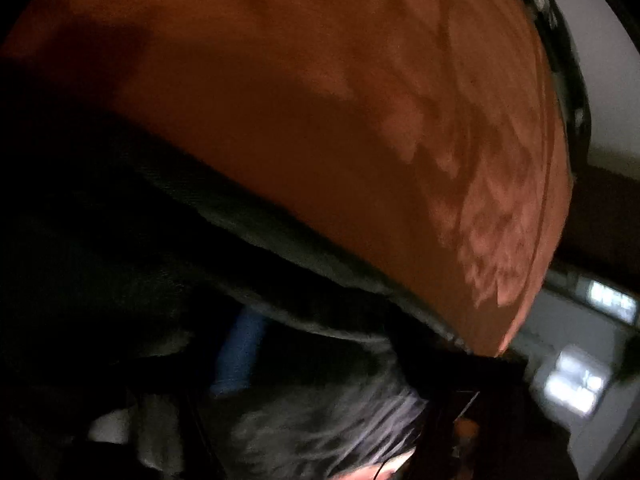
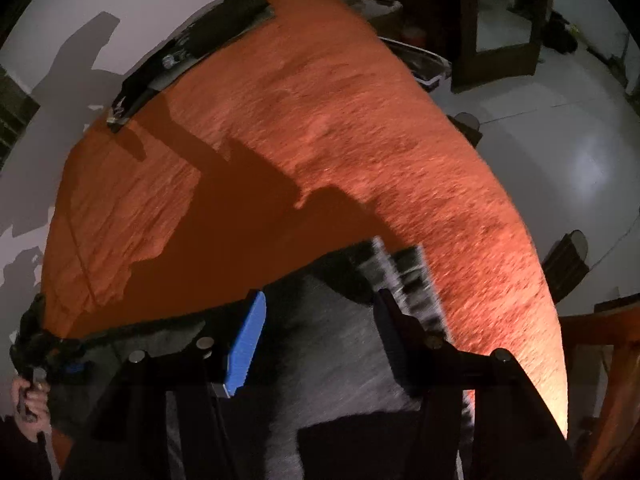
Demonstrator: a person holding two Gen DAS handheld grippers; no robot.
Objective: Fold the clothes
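Note:
A dark grey garment [image 2: 320, 360] with a black-and-white ribbed edge [image 2: 404, 276] lies on the orange table [image 2: 340, 140], close under my right gripper [image 2: 320, 300]. That gripper is open, its blue pads [image 2: 244, 344] wide apart over the fabric. At the far left a hand [image 2: 30, 400] holds my left gripper [image 2: 36, 348] at the garment's edge. In the left wrist view the same dark garment [image 1: 320, 420] drapes over my left gripper [image 1: 328, 332]. Only one blue finger [image 1: 240, 352] shows in the gloom, so its jaws cannot be read.
Dark, long objects [image 2: 192, 48] lie along the table's far edge. Wooden chairs [image 2: 568, 268] stand off the right side on a pale floor [image 2: 560, 140]. A dark wooden frame [image 2: 500, 20] and a basket [image 2: 420, 60] stand beyond. The orange table top [image 1: 320, 100] fills the left wrist view.

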